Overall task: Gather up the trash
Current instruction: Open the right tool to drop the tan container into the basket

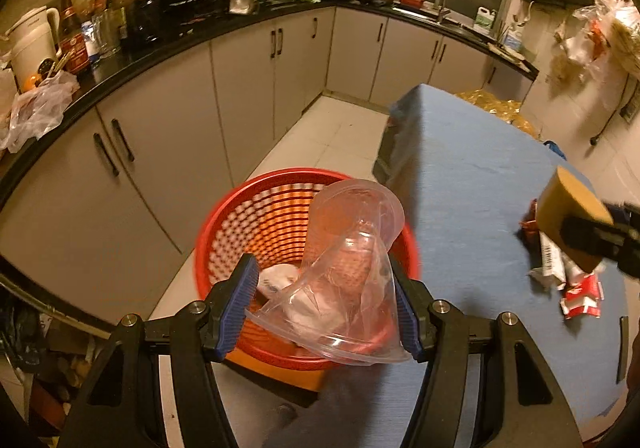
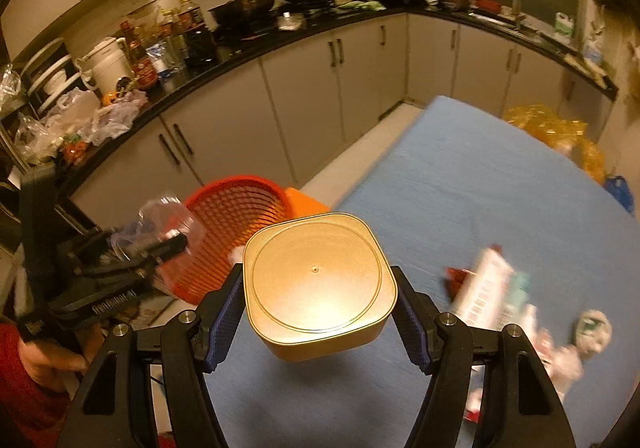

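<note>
Your left gripper [image 1: 326, 300] was clamped on two nested clear plastic cups [image 1: 344, 268], its blue pads [image 1: 239, 304] pressing their walls near the wide rims. Those cups looked thin and feather-light, and the lower rim already bowed under the pinch. I judged they would crush or spring free if you squeezed harder, so a hold close to the rolled rim, where the plastic is stiffest, suited them best. They hung directly above the red basket [image 1: 224, 220], which stood off the table's edge with some pale crumpled trash [image 1: 276, 280] already at its bottom.

Your right gripper [image 2: 318, 312] was pinching a gold squarish tin [image 2: 318, 280] across its two opposite side walls, bottom face turned toward the camera. It appeared rigid and smooth, probably slippery against the pads, so flat walls were the right place to grip it. It hovered over the blue table [image 2: 480, 176], with the basket well off to its left and beyond the table edge.

Farther out on the table lay the remaining wrappers [image 1: 576, 288], red and white, soft and flat; I expected those would need a pinch at a raised fold.
</note>
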Demonstrator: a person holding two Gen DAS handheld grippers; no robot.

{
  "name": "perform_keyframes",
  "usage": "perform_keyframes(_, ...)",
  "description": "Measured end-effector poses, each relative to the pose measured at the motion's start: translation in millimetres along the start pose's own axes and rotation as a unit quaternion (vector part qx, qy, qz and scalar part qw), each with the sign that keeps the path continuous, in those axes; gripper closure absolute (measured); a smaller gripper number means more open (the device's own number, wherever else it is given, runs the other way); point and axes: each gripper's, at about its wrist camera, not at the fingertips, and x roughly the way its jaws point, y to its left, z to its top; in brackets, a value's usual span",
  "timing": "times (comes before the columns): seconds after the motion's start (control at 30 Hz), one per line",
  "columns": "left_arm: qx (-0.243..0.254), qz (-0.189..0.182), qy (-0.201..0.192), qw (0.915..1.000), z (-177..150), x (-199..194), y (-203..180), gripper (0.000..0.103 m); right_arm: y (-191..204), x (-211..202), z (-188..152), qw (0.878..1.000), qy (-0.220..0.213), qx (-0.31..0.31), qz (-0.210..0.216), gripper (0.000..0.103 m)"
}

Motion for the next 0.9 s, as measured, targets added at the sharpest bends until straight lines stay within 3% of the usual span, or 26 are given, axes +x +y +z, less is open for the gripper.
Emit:
perform_keyframes(0.33,0.004,0.0,0.006,1.0,8.8,16.0,31.4,0.041,38.9,54.6,45.6,0.999,0.011,0.014,0.033,0.029)
perform_keyframes(0.8,0.013,-0.004,0.015,0.9998,9.1,25.9,39.7,0.041,54.9,98.6,59.6,0.998,0.037,0.024,0.048,0.029)
perform_keyframes(0.9,0.009,-0.004,0.018,0.9998,11.3,27.6,41.2,0.033,55.9,103.6,62.0,0.997,0.038,0.031,0.059,0.028)
